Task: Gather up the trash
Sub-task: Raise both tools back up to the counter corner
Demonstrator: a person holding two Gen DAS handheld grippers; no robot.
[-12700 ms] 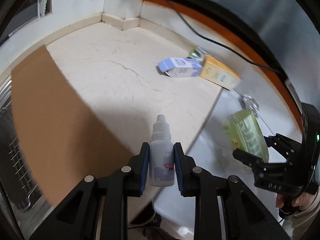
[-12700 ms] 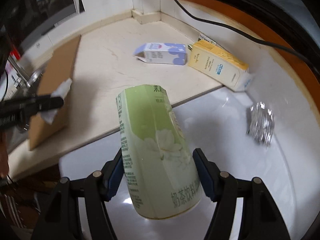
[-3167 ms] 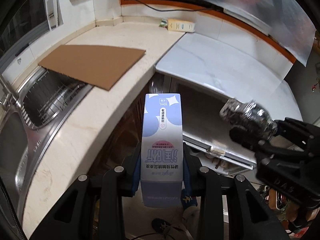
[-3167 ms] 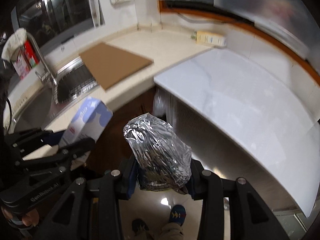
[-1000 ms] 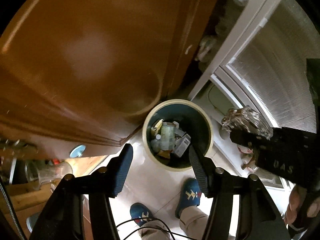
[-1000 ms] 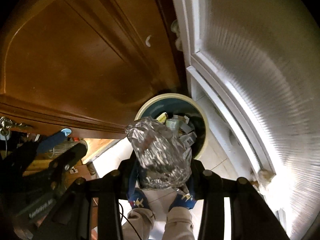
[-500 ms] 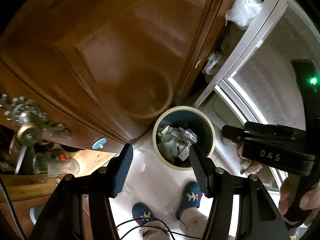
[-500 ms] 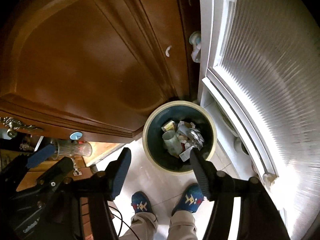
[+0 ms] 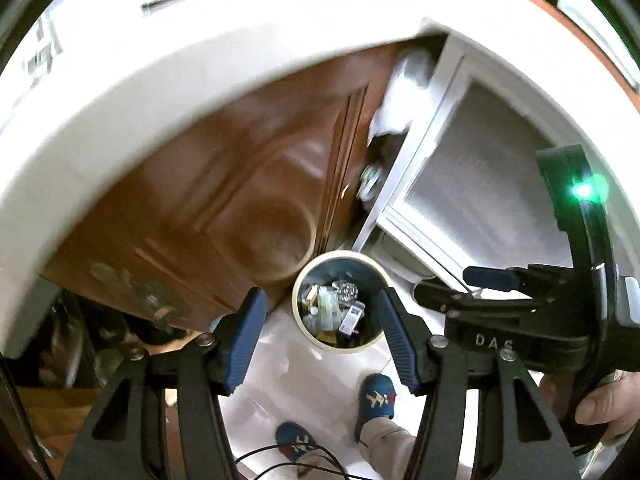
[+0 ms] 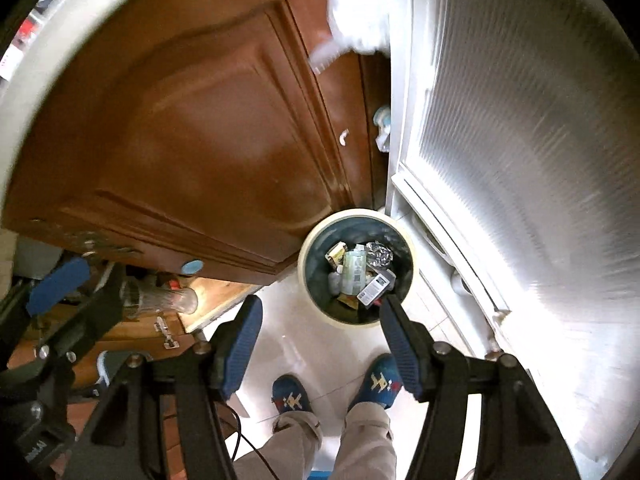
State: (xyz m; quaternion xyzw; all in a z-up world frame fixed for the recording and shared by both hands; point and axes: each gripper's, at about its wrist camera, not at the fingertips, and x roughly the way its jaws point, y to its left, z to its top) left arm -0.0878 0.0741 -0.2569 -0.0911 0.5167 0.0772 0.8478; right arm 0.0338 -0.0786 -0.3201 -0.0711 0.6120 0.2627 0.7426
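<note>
Trash lies in the round bin (image 10: 408, 240) on the floor: a foil ball (image 10: 379, 255), a green carton (image 10: 354, 272) and a small box (image 10: 376, 286); the left gripper (image 9: 320, 338) and the right gripper (image 10: 320, 338) both stand spread wide and hold nothing; the step in hand seems the return to the counter (image 9: 132, 80); I would lift both tools straight up, clear of the wooden door (image 10: 208, 140).

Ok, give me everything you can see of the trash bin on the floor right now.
The trash bin is a round, open-topped pail with a cream rim and dark teal inner wall, standing upright on the pale floor tiles against the corner of a brown cabinet door. It has no lid. Inside lie a crumpled foil ball, a pale green carton, a barcoded box and smaller scraps. Both open grippers hang above it, touching nothing.
</note>
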